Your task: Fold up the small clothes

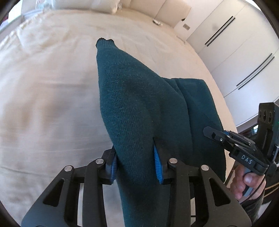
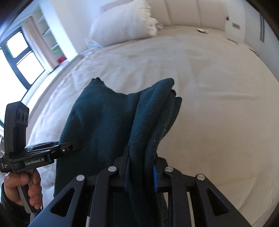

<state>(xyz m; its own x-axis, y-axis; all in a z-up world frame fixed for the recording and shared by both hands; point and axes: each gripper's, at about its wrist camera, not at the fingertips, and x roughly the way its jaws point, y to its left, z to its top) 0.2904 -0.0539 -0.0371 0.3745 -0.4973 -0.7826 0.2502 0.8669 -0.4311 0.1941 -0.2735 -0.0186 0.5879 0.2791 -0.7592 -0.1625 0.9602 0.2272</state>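
A dark teal knit garment hangs in the air above the white bed. My left gripper is shut on the garment, which drapes over its blue pads. My right gripper is shut on bunched folds of the same garment. The right gripper also shows in the left wrist view, at the garment's right edge. The left gripper shows in the right wrist view, at the garment's left edge. A sleeve or cuff end points away toward the headboard.
A white fringed pillow lies at the head of the bed by the padded headboard. White wardrobe doors stand on the right. A window and shelves are on the left.
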